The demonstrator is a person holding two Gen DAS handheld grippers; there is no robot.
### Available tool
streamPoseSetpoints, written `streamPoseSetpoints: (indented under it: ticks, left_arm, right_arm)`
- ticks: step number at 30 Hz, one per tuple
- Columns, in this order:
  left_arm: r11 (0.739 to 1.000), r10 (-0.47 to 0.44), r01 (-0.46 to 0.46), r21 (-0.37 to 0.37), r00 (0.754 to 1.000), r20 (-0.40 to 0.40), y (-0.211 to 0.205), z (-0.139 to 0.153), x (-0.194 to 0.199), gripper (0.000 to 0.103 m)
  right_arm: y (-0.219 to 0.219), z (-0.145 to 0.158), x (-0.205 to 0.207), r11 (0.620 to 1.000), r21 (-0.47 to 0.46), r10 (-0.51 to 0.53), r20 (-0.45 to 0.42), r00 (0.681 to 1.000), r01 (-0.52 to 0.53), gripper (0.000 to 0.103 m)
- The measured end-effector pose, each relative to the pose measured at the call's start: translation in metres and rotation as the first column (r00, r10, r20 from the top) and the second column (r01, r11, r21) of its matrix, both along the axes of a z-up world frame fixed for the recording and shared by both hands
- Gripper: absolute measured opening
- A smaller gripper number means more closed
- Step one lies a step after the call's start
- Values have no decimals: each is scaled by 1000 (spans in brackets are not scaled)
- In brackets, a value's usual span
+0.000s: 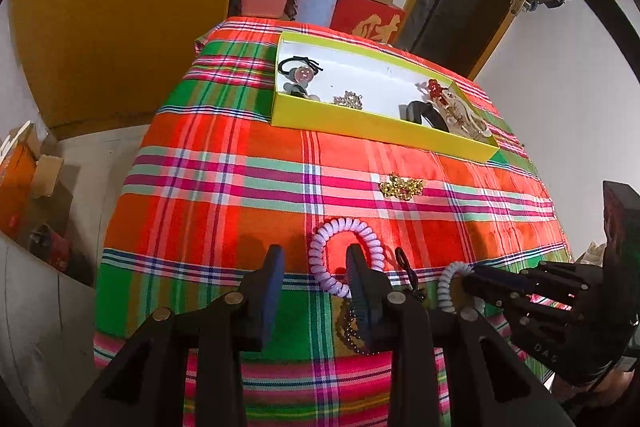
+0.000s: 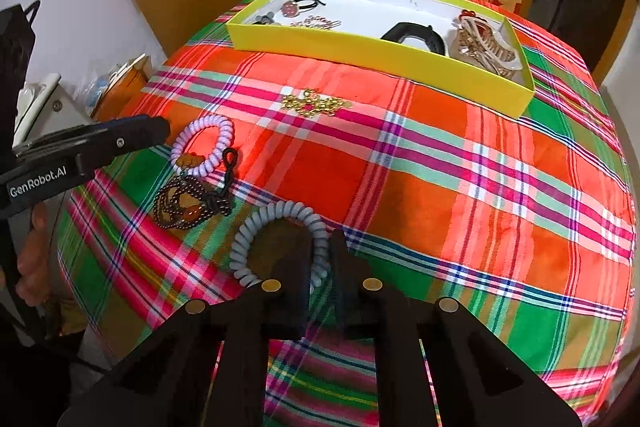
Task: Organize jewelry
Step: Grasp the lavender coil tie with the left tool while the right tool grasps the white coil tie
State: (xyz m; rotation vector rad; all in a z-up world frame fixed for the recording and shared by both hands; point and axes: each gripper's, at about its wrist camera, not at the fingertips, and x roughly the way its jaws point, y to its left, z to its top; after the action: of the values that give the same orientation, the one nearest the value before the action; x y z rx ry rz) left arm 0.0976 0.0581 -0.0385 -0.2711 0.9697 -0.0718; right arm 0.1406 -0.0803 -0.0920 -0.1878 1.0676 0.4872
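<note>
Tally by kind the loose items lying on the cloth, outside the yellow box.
Spiral hair ties: 2 (purple, grey)
Gold chain: 1
Dark bead bracelet: 1
Total: 4

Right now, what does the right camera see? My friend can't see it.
The right gripper pinches a grey coil hair tie on a plaid tablecloth. Beyond lie a gold chain and a yellow box of jewelry.
</note>
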Motion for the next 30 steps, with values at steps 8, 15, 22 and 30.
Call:
streamPoseSetpoints:
  ticks: [8,15,22,30]
  left_arm:
    - [1000,-17,17,6,1000,-22,-6,-8,8,32]
    - [998,-24,26,64,999,-32,-12,-16,19,32]
    - [982,-63,64,179,998,-12,-25,-18,23,11]
    - [992,-20,17,122,999,29,-9,-9,17,9]
  right_arm:
    - [-10,1,6,999,23,-26,1,1000,26,9]
    - [-18,2,9,998,43,-43,-6,999,43,9]
    - [-21,2,9,997,52,-54,-7,999,54,9]
    - [-27,6,7,996,54,-66,3,998,65,9]
